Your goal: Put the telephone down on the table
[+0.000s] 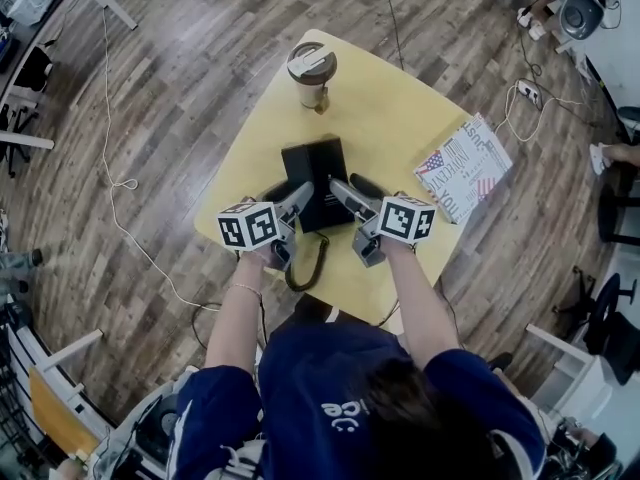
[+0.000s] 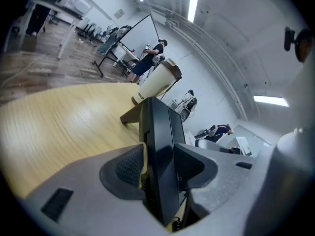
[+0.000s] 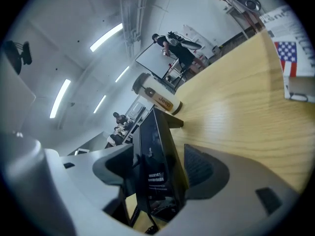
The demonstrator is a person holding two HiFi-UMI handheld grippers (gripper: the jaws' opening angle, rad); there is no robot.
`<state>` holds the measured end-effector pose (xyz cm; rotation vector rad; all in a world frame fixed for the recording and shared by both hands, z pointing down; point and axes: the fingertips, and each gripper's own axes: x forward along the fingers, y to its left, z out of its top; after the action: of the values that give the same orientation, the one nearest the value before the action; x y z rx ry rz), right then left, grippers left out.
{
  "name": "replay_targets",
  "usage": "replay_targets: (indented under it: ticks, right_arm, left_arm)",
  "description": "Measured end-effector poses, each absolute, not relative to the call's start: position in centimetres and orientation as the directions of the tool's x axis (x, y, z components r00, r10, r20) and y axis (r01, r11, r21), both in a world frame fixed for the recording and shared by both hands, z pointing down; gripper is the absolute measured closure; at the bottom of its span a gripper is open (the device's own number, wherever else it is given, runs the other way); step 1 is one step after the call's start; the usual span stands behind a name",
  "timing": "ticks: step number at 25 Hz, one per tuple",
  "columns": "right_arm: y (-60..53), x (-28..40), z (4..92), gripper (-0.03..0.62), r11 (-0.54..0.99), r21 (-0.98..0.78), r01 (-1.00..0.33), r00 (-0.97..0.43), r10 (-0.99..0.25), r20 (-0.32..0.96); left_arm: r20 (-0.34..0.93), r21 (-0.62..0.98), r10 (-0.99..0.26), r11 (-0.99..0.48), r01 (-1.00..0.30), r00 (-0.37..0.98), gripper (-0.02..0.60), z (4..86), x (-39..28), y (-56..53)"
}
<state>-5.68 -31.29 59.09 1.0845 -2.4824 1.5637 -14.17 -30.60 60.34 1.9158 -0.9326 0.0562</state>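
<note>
The left claw (image 2: 160, 159) is spread, and the near edge of the black telephone (image 1: 315, 173) stands between its pads. A thin sliver of light shows between the left pad and the casing, so the pads bracket the phone and do not pinch it. The right claw (image 3: 160, 166) is spread wide as well. The same phone sits between its pads, with the printed label on its underside facing the camera, and this claw is not pinching it either.

In the head view both claws slant forward and a little downward, and their tips meet at the phone's two near corners from left and right. The marker cubes (image 1: 248, 225) (image 1: 407, 219) sit just behind the tips. Behind those are the left hand (image 1: 262, 256) and right hand (image 1: 385, 243), on bare forearms stretched out from the body. The left wrist carries a thin bracelet.

The telephone rests on the yellow counter (image 1: 400, 118), around its middle and towards the near corner. Its coiled cord (image 1: 305, 263) loops off over the near edge between the two hands. A lidded cup (image 1: 311, 73) stands by the far corner, well apart from the phone. A printed booklet with a flag on it (image 1: 463, 168) lies at the right corner and overhangs the edge.
</note>
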Motion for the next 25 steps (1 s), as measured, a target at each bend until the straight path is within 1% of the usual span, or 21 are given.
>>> replay_targets:
  ticks: [3, 5, 10, 15, 18, 22, 25]
  right_arm:
    - [-31.2, -5.5, 57.4, 0.261, 0.3, -0.754, -0.584, -0.743, -0.572, 0.348]
    - [-30.7, -5.7, 56.1, 0.256, 0.329, -0.739, -0.588, -0.743, -0.58, 0.334]
    - [-28.8, -5.3, 53.4, 0.255, 0.402, -0.647, -0.648, -0.716, -0.612, 0.337]
    - [-26.3, -4.9, 51.3, 0.255, 0.442, -0.563, -0.699, -0.681, -0.65, 0.336]
    - [-24.4, -4.9, 50.3, 0.255, 0.466, -0.516, -0.719, -0.67, -0.664, 0.334]
    - [-21.8, -4.6, 49.7, 0.255, 0.475, -0.469, -0.745, -0.648, -0.682, 0.338]
    - [-20.4, -4.2, 50.0, 0.255, 0.449, -0.464, -0.764, -0.623, -0.699, 0.35]
  left_arm:
    - [0.468, 0.654, -0.589, -0.27, -0.707, 0.658, 0.382, 59.6, -14.3, -30.4]
    - [0.474, 0.616, -0.607, -0.288, -0.733, 0.638, 0.379, 58.7, -14.5, -29.8]
    - [0.44, 0.543, -0.677, -0.323, -0.775, 0.59, 0.379, 55.4, -15.3, -28.2]
    - [0.421, 0.39, -0.73, -0.391, -0.834, 0.539, 0.379, 52.7, -15.7, -25.5]
    - [0.412, 0.326, -0.752, -0.406, -0.854, 0.515, 0.379, 51.6, -15.6, -23.4]
    - [0.381, 0.283, -0.775, -0.421, -0.862, 0.504, 0.379, 50.1, -15.1, -20.8]
    - [0.382, 0.238, -0.781, -0.433, -0.869, 0.494, 0.379, 49.4, -14.6, -19.5]
